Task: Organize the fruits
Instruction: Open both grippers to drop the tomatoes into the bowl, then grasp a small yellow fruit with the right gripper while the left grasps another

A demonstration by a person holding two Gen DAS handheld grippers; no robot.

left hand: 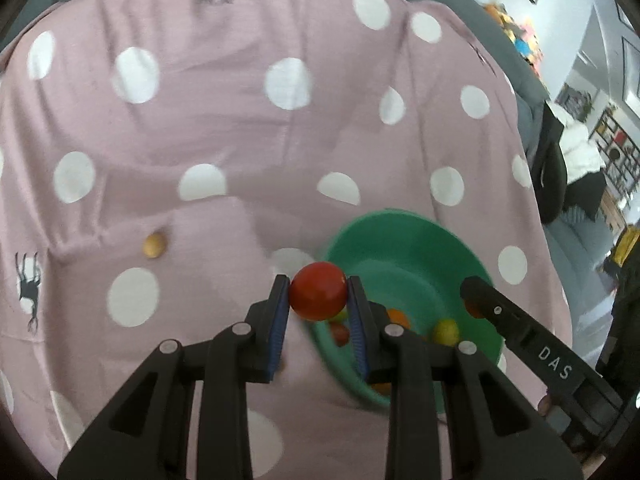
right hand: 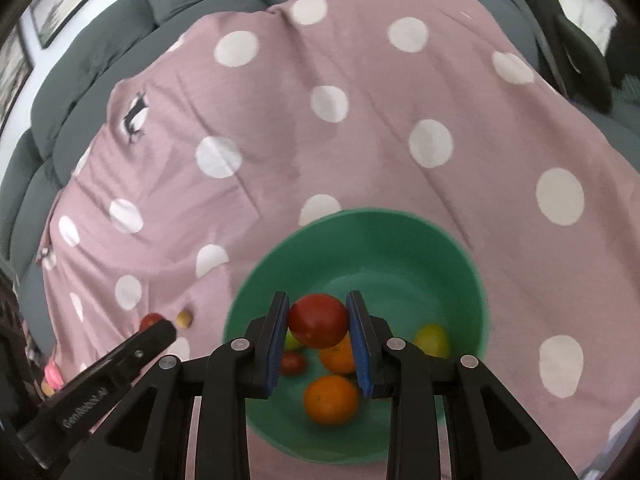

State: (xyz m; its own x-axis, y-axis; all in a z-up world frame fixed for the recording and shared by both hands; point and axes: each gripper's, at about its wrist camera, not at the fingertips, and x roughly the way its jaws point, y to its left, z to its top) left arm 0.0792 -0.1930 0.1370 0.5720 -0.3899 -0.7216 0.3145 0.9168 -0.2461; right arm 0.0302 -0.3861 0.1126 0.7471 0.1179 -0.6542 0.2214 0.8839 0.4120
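My left gripper (left hand: 319, 294) is shut on a red fruit (left hand: 318, 290) just left of the green bowl's rim (left hand: 404, 222). My right gripper (right hand: 319, 322) is shut on another red fruit (right hand: 319, 321) and holds it above the green bowl (right hand: 360, 232). In the bowl lie two oranges (right hand: 331, 399), a yellow fruit (right hand: 432, 338), a small red fruit (right hand: 293, 362) and a green one, partly hidden. A small tan fruit (left hand: 154, 245) lies on the cloth to the left; it also shows in the right wrist view (right hand: 185, 318). The right gripper's finger (left hand: 520, 334) shows at the bowl's right.
A pink cloth with white dots (left hand: 240, 120) covers a grey sofa (right hand: 100, 64). A dark bag and shelves stand at the right (left hand: 560, 168). The left gripper's finger (right hand: 120, 364) shows at lower left in the right wrist view.
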